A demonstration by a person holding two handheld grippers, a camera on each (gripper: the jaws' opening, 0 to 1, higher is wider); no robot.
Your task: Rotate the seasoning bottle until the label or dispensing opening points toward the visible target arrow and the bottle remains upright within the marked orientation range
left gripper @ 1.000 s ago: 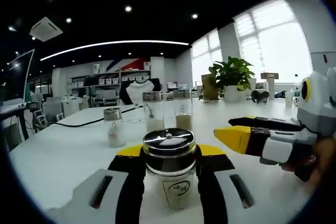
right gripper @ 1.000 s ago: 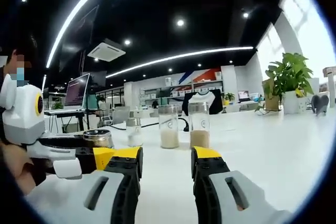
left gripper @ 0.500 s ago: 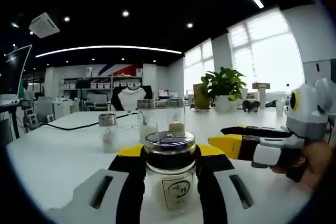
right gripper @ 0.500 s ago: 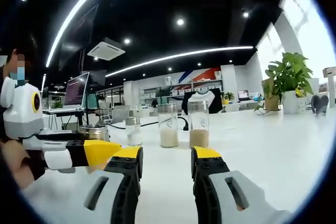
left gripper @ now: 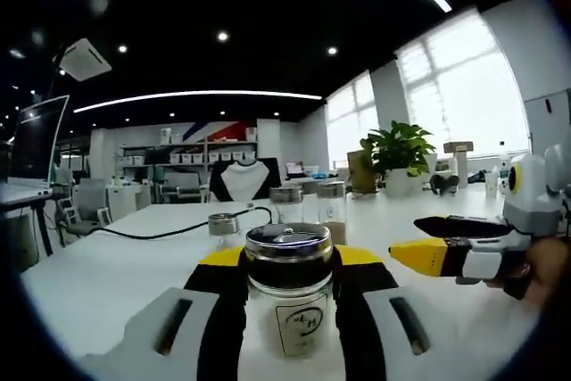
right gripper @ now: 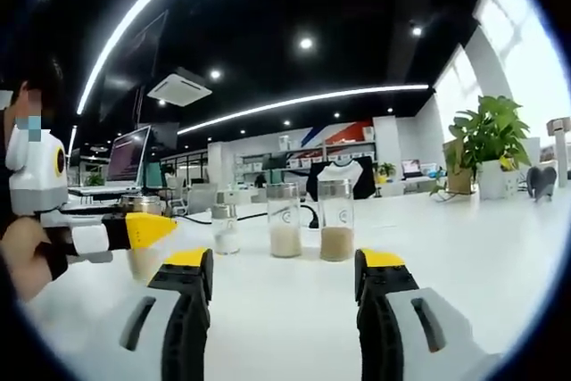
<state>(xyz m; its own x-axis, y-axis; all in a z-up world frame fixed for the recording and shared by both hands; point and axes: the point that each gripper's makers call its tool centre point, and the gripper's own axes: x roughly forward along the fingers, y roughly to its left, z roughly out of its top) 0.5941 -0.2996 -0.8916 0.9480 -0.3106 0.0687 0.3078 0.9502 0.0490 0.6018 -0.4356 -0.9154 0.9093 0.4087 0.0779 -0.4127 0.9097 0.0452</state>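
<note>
The seasoning bottle (left gripper: 288, 296) is a clear glass jar with a shiny dark lid and a printed label facing the camera. It stands upright on the white table (left gripper: 107, 283), and my left gripper (left gripper: 288, 260) is shut on it, just below the lid. In the left gripper view my right gripper (left gripper: 446, 243) comes in from the right, its yellow tip pointing at the bottle from a short way off. In the right gripper view the right gripper (right gripper: 285, 265) stands open with nothing between its jaws. The left gripper (right gripper: 134, 227) and the bottle (right gripper: 143, 206) sit far left there.
Two tall glass jars (right gripper: 285, 220) (right gripper: 336, 220) and a small shaker (right gripper: 226, 229) stand mid-table ahead. A black cable (left gripper: 152, 234) runs across the table behind them. A potted plant (left gripper: 395, 144) stands by the windows at the far right. Hands (right gripper: 22, 256) hold the grippers.
The right gripper's jaws have opened wider. The left gripper view has turned, so the background jars sit further right, while the bottle stays clamped between the left jaws.
</note>
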